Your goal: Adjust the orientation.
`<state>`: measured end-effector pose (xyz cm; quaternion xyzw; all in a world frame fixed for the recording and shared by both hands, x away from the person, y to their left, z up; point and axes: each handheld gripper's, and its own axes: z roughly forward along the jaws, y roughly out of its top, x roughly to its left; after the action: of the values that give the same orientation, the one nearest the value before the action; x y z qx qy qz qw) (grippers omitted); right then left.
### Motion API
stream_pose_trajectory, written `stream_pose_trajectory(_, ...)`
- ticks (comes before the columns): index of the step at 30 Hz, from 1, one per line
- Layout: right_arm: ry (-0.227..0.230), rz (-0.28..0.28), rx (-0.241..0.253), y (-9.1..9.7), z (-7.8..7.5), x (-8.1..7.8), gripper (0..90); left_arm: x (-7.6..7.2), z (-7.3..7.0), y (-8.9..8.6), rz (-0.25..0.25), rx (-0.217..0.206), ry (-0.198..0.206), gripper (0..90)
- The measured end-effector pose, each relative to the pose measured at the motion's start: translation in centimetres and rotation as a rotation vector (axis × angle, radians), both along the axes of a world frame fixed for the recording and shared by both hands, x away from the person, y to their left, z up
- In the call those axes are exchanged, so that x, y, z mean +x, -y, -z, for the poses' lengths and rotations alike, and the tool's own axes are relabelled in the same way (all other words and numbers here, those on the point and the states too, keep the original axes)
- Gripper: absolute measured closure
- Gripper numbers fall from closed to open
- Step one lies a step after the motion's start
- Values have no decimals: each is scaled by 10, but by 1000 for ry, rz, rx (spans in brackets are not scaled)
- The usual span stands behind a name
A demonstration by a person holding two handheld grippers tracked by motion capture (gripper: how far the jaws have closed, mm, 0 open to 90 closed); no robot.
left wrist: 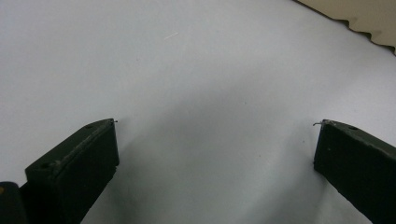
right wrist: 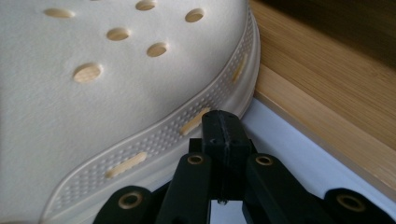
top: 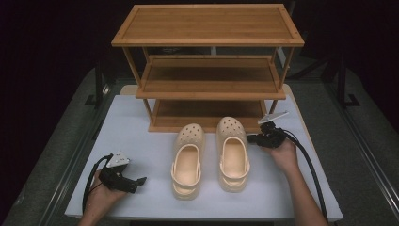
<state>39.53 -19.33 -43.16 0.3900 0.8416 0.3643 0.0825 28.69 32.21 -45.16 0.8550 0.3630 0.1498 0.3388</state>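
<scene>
Right hand-held gripper [right wrist: 224, 133], jaws pressed together and empty, against the right clog's [top: 233, 153] sole rim; left hand-held gripper [top: 126, 181] wide over the bench [top: 141, 127]: a nudge may skid the clog into the rack [top: 207, 89].

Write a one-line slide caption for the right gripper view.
Right gripper, jaws shut, tips against the perforated side of a cream clog beside the bamboo shoe rack.

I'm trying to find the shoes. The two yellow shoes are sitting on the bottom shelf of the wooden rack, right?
Not quite. The two yellow shoes are not on the bottom shelf; they sit side by side on the white table, just in front of the wooden rack. The high view shows it: all three shelves are bare. The right gripper is beside the right shoe.
</scene>
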Motion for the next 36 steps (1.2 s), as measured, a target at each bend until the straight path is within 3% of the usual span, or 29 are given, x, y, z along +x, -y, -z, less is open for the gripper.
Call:
stream_pose_trajectory(5,2,-16,6,0,-2,-7,899,0,0,0,0,0,0,0)
stream_pose_trajectory(10,15,-14,-9,-3,-4,-32,899,0,0,0,-1,0,0,0)
stream_pose_trajectory(13,21,-13,-15,-5,-2,-38,899,0,0,0,1,2,-1,0)
stream_pose_trajectory(14,43,2,-26,-7,1,-42,898,0,0,0,2,4,-1,0)
stream_pose_trajectory(17,66,45,-11,-7,3,-40,898,0,0,0,1,3,-1,0)
stream_pose_trajectory(21,54,59,9,-6,7,-34,899,0,0,0,2,3,-1,0)
stream_pose_trajectory(24,36,38,40,-6,8,-33,899,0,0,0,1,2,-2,0)
stream_pose_trajectory(36,31,-29,73,-22,6,-39,898,0,0,0,1,2,-2,0)
